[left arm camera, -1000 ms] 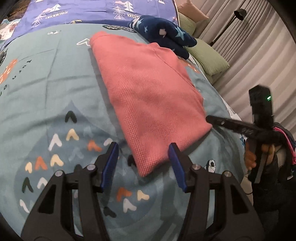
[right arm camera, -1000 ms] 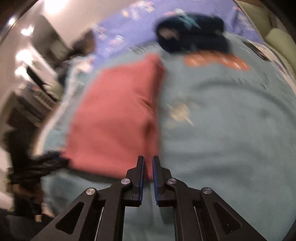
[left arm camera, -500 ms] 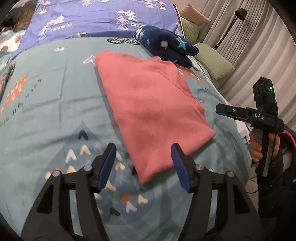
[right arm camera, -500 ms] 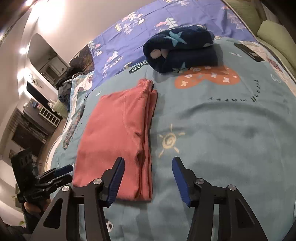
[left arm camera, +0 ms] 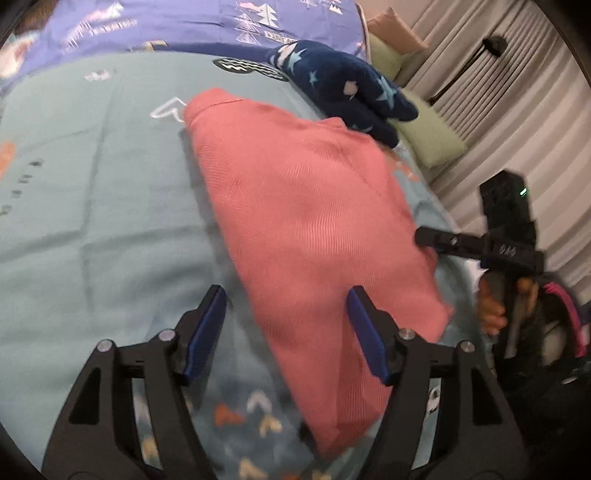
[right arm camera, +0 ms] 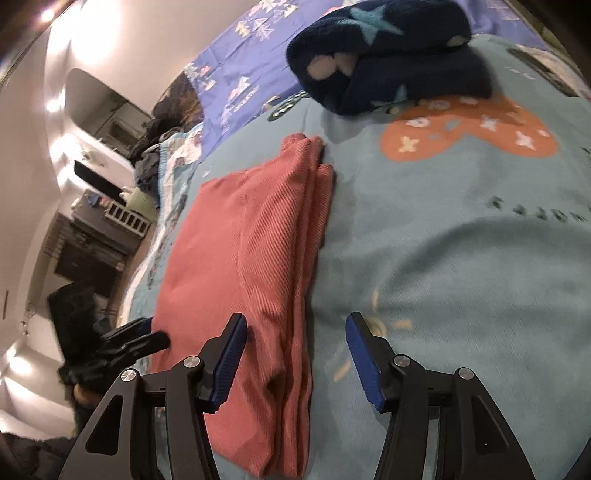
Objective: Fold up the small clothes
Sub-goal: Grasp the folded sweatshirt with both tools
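A pink knit garment (left arm camera: 306, 229) lies folded into a long strip on the teal bedspread (left arm camera: 92, 206). My left gripper (left arm camera: 288, 332) is open, its blue pads straddling the strip's near end. In the right wrist view the same pink garment (right arm camera: 251, 266) shows stacked folded layers along its right edge. My right gripper (right arm camera: 295, 354) is open over the near end of that edge. Each gripper also shows in the other's view: the right gripper (left arm camera: 428, 236) at the garment's right edge, the left gripper (right arm camera: 147, 336) at its left side.
A folded navy star-print fleece (left arm camera: 343, 92) lies beyond the garment's far end; it also shows in the right wrist view (right arm camera: 388, 55). A purple blanket (left arm camera: 184, 22) covers the bed's far part. Green pillows (left arm camera: 424, 136) and curtains (left arm camera: 517, 92) are at the right.
My right gripper went from shut to open and came closer over the garment's folded edge. My left gripper moved forward, so the garment's near end now lies between its fingers.
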A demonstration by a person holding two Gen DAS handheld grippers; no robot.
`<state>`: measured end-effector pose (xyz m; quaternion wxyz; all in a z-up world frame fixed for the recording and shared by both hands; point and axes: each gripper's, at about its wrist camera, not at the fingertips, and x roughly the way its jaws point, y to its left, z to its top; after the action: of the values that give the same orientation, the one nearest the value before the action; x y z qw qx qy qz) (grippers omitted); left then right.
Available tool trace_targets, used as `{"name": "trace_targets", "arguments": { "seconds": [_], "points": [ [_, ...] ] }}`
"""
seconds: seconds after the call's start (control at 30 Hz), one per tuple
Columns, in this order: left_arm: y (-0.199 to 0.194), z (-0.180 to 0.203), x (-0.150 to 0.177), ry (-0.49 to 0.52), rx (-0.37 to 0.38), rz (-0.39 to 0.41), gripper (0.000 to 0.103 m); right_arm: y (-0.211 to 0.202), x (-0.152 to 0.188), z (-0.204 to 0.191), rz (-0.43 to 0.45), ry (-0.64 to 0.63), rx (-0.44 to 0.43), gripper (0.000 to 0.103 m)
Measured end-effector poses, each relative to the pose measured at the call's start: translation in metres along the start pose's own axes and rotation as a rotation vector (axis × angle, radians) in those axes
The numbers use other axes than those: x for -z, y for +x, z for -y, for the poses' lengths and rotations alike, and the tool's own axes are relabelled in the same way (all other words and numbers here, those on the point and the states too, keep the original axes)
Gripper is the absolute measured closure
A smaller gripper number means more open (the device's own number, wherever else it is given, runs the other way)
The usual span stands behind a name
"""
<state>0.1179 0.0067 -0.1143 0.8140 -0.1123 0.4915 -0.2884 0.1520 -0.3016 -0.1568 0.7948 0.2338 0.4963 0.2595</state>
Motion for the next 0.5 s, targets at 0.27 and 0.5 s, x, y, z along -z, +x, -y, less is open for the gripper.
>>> {"name": "trace_targets", "arguments": {
  "seconds": [0.27, 0.5],
  "points": [
    [0.027, -0.021, -0.039, -0.024, 0.172, -0.010, 0.034, 0.035, -0.044, 0.003, -0.042, -0.065, -0.121, 0.045],
    [0.054, -0.022, -0.074, -0.002, 0.184, -0.023, 0.042, 0.069, -0.075, -0.008, -0.054, -0.119, -0.102, 0.067]
  ]
}}
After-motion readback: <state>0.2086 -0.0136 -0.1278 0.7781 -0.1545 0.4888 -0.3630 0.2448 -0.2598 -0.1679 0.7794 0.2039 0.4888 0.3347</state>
